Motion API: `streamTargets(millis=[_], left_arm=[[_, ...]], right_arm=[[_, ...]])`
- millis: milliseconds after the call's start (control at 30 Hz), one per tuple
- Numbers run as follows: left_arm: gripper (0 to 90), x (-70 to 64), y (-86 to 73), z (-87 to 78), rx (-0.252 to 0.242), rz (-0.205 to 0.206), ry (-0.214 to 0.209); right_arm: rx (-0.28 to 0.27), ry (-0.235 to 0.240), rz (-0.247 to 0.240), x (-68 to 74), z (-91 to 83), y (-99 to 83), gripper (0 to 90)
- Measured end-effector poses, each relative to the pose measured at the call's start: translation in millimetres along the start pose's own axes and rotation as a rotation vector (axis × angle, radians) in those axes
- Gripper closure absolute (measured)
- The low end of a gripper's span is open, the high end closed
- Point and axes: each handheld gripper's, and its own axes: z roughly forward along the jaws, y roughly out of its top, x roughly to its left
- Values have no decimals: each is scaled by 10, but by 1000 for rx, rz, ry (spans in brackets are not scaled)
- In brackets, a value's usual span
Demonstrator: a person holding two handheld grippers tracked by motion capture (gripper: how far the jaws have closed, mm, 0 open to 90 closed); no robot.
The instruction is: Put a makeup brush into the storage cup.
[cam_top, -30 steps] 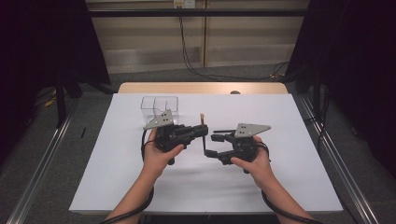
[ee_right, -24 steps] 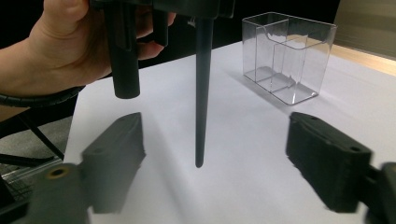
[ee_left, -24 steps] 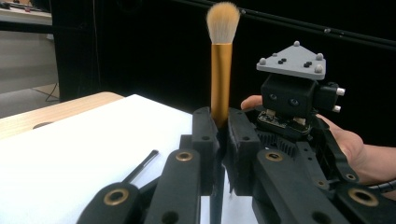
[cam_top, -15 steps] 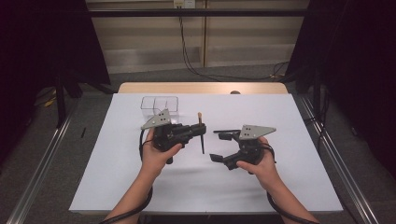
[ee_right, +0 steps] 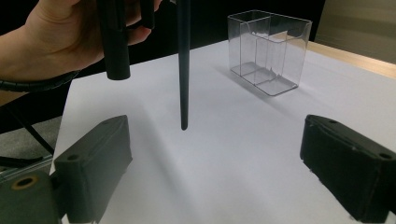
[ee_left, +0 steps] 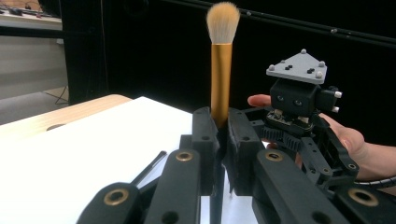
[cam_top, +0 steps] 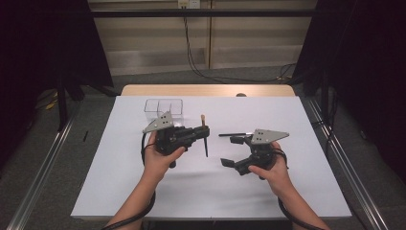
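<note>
High view: left gripper (cam_top: 203,133) clamps the makeup brush (cam_top: 205,136) upright above the table, right gripper (cam_top: 229,151) wide apart nearby; next, probably carry it to the clear organizer (cam_top: 164,106).

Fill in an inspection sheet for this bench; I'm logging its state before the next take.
Surface: white sheet over a wooden table, flat and clean.
Job's things: makeup brush held upright, bristles up, handle tip off the sheet; clear box with dividers stands empty at the far left.
Clutter: a thin black stick lies on the sheet near the right hand-held gripper.
Grippers: left hand-held gripper shut on the brush; right hand-held gripper open, holding nothing.
Cables: one trails from each gripper along the forearm; more hang behind the table.
Surroundings: dark curtains at both sides, grey floor.
</note>
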Motion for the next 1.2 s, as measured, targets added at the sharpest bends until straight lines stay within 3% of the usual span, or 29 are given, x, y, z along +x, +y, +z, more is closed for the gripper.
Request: streamTargets(millis=[600, 1200], left_arm=[[836, 25, 22, -51, -2, 12, 20], [836, 101, 35, -119, 13, 32, 72]], right_arm=[[-7, -15, 1, -41, -125, -74, 63], [-6, -39, -6, -80, -282, -121, 53]])
